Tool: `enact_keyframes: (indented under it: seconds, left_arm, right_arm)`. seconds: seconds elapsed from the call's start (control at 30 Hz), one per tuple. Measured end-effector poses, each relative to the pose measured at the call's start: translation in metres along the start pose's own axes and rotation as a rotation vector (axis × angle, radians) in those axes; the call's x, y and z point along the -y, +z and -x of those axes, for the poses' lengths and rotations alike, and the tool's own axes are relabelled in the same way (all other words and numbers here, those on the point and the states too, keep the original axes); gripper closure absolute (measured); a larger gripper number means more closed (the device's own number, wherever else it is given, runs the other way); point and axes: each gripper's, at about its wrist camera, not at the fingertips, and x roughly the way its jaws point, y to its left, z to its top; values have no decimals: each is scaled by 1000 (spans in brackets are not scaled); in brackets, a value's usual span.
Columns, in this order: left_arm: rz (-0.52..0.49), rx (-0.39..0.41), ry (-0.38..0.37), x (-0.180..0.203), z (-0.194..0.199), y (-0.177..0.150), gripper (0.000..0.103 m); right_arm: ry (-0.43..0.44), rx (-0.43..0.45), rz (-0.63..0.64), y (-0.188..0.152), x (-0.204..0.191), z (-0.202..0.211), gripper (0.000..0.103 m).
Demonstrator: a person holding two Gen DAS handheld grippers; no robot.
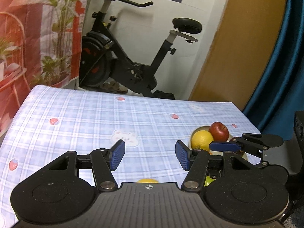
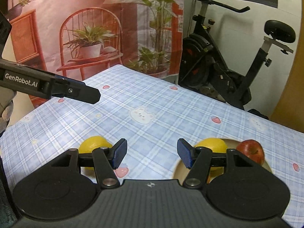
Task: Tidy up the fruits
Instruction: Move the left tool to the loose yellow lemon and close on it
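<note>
My left gripper (image 1: pixel 150 154) is open and holds nothing, hovering over the blue checked tablecloth (image 1: pixel 95 117). To its right a cream plate (image 1: pixel 200 128) carries a yellow lemon (image 1: pixel 202 139) and a red apple (image 1: pixel 218 131). Another yellow fruit (image 1: pixel 147 180) peeks out under the gripper body. My right gripper (image 2: pixel 152 155) is open too, with only cloth between its blue pads. Behind its left finger a loose lemon (image 2: pixel 95 145) lies on the cloth. Behind its right finger sits the plate (image 2: pixel 231 141) with a lemon (image 2: pixel 211 145) and the apple (image 2: pixel 250 151).
An exercise bike (image 1: pixel 133 57) stands beyond the table's far edge, beside a printed backdrop (image 2: pixel 85 28). A wooden panel (image 1: pixel 237 47) and a blue curtain (image 1: pixel 281 76) are at the right. Part of the left gripper's arm (image 2: pixel 83 93) reaches in over the cloth.
</note>
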Motion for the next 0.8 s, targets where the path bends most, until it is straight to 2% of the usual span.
enact_keyframes:
  seconds: [0.37,0.6,0.8]
  left_arm:
    - [59,-23,-29,-13,-6,-23,42]
    - [58,-54,-50,-20,-8,-34,42]
    - [61,-93,-68,-23,-16,-41,41]
  right_arm:
    - [62,-25,79,-3,-31,-16,41]
    - [123,-55,116,-5,-53,-30,41]
    - [140,-92,135,-8,-63,-49,36]
